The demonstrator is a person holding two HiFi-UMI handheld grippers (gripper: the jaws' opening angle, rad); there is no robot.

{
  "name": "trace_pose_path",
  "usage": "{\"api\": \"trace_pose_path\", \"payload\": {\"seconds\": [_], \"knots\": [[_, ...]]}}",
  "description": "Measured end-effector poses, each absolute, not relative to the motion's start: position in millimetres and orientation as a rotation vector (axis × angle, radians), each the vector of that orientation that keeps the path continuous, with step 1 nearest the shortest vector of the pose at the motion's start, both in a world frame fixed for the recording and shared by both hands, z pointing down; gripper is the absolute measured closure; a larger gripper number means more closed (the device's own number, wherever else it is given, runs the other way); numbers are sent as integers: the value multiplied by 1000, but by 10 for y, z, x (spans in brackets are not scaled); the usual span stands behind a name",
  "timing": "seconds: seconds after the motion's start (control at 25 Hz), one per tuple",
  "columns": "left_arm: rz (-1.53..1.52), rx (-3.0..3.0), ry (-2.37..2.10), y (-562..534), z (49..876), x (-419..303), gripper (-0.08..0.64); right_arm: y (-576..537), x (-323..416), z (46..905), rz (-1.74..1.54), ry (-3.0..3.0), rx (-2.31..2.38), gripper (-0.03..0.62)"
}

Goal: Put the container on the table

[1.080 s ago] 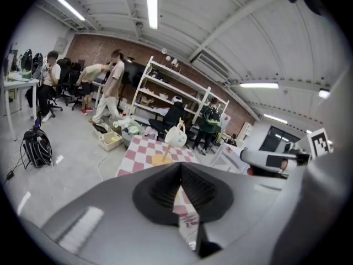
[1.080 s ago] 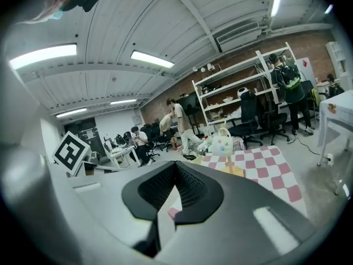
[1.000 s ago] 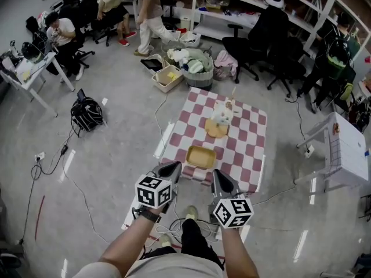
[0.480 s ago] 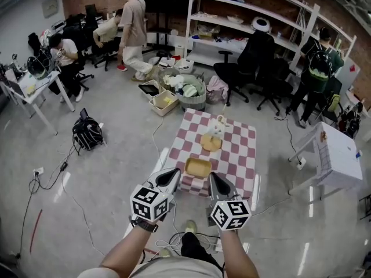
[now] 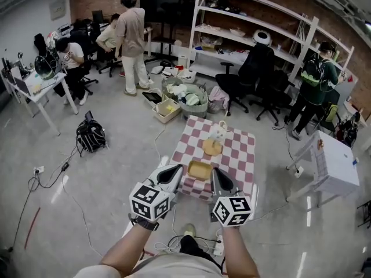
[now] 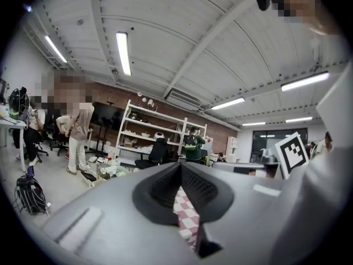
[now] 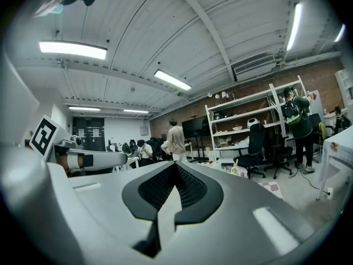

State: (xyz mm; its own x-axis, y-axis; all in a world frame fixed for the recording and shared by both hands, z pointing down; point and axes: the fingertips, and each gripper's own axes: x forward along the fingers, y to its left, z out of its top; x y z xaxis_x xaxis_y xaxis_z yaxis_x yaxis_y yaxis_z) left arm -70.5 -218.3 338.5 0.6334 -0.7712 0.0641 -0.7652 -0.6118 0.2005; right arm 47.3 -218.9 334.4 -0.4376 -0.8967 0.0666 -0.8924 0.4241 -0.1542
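A shallow tan rectangular container [image 5: 200,169] lies on the near part of a red-and-white checkered table [image 5: 239,155]. Both grippers are held up in front of me, short of the table's near edge. My left gripper [image 5: 171,173] points toward the container's left side, jaws together and nothing in them. My right gripper [image 5: 218,180] points toward its right side, also shut and empty. In the left gripper view, a strip of checkered cloth [image 6: 186,217] shows in the narrow slit of the left gripper [image 6: 185,203]. The right gripper [image 7: 168,203] shows mostly ceiling and shelves.
A round yellow plate [image 5: 212,147] and a white object [image 5: 219,133] sit farther back on the table. Bins of clutter [image 5: 185,96] and office chairs [image 5: 255,74] stand behind it, with a white table [image 5: 330,167] at right. Cables and a power strip [image 5: 218,247] lie at my feet. People [image 5: 134,39] are at far left.
The head view has tilted up, so the table and container look smaller and more of the shelves shows. Both grippers stay shut at the same place in the view. The standing person shifted.
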Motion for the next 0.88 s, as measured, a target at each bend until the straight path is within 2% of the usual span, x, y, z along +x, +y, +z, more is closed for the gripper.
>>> {"api": "trace_pose_path", "payload": {"seconds": [0.88], "knots": [[-74, 2681, -1280, -1957, 3198, -727, 554, -1948, 362, 3256, -215, 2656, -1633, 583]]}}
